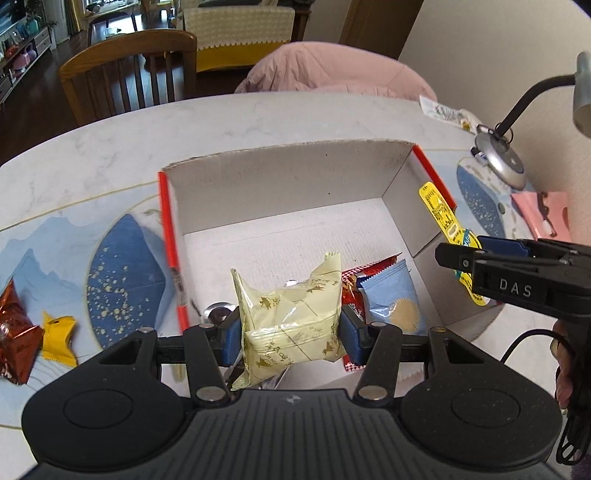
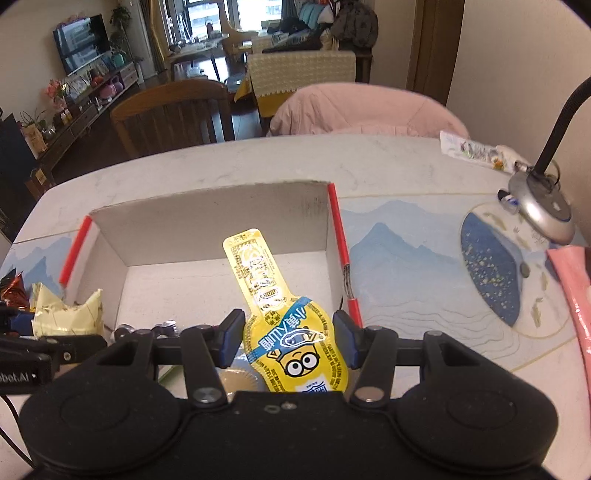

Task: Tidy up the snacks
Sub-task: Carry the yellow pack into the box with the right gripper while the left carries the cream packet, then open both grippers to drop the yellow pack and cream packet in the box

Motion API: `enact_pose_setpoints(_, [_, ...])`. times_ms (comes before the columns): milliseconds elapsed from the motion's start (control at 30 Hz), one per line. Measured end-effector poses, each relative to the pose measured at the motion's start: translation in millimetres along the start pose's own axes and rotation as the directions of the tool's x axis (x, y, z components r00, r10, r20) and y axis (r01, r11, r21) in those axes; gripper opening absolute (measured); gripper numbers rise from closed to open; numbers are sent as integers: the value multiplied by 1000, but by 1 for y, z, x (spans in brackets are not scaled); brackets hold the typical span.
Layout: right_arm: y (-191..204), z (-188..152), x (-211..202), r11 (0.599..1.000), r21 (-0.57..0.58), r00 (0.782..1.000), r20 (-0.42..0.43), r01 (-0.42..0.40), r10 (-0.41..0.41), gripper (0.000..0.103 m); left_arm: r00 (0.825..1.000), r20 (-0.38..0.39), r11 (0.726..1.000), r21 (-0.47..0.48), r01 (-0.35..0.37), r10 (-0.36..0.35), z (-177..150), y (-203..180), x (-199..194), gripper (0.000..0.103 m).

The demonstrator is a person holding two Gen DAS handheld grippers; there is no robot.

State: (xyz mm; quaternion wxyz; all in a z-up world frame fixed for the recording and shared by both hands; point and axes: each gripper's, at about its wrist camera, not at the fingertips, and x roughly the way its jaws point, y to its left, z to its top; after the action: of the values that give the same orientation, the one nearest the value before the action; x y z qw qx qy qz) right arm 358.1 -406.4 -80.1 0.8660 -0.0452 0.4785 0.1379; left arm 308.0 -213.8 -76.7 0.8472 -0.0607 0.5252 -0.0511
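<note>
Beyond the marble table (image 2: pixel 207 162): wooden chair (image 2: pixel 173 114), pink-draped seat (image 2: pixel 365 110), dark floor, television (image 2: pixel 81 42) left, daylit windows (image 2: pixel 218 14), cream walls.

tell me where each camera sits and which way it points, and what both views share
Left wrist: on the left gripper, looking along its fingers into the cardboard box; it grips a pale yellow packet; the right gripper shows at the right edge.
Right wrist: on the right gripper, facing the same box; it grips a yellow minion pouch; the left gripper shows at the left edge.
Shared: box, both snacks, desk lamp, wooden chair.
</note>
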Motion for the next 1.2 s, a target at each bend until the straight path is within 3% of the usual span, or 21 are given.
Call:
enact_pose_setpoints(500, [4, 0, 44, 999, -43, 996, -83, -30, 27, 51, 995, -92, 995, 95, -36, 45, 6, -23, 47, 53])
enact_pose_setpoints(933, [13, -4, 48, 994, -103, 996, -87, -29, 20, 52, 988, -152, 996, 84, -22, 34, 1, -21, 65, 53])
enact_pose_setpoints(1200, [12, -5, 41, 995, -101, 997, -69, -26, 19, 58, 992, -127, 999, 54, 3, 4, -3, -15, 56, 57])
